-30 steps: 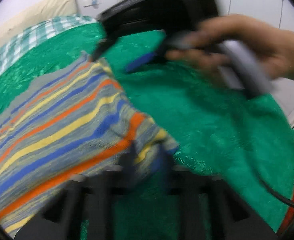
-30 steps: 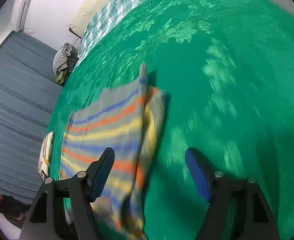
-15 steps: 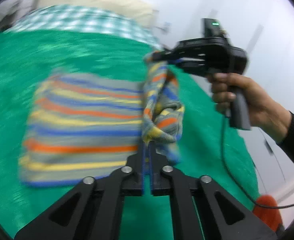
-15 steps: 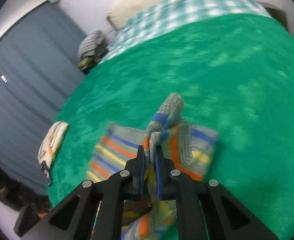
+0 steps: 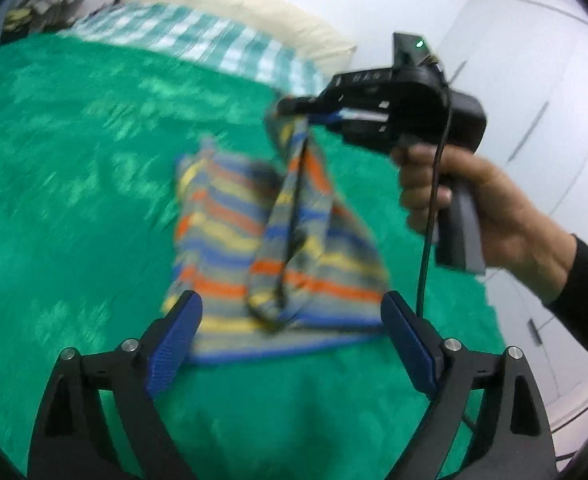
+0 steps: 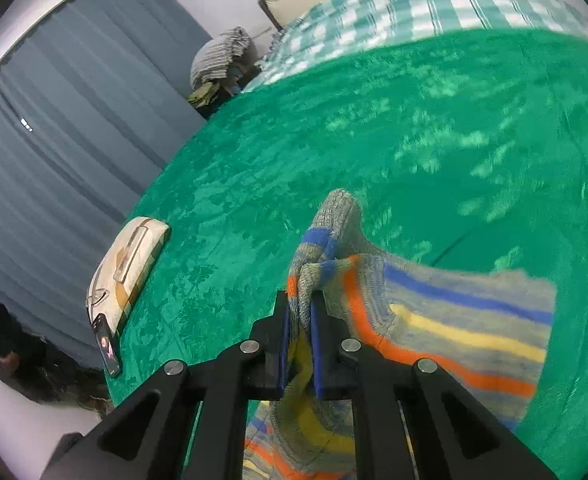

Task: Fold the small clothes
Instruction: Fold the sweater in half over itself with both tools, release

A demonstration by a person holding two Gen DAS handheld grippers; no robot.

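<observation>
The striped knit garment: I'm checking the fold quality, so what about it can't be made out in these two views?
- Left wrist view: motion blur smears the striped knit garment, so its edges and creases are unclear.
- Right wrist view: the right gripper and its black frame cover the pinched part, and the bottom edge cuts off the hanging end.
- Neither view shows what kind of garment it is.
</observation>
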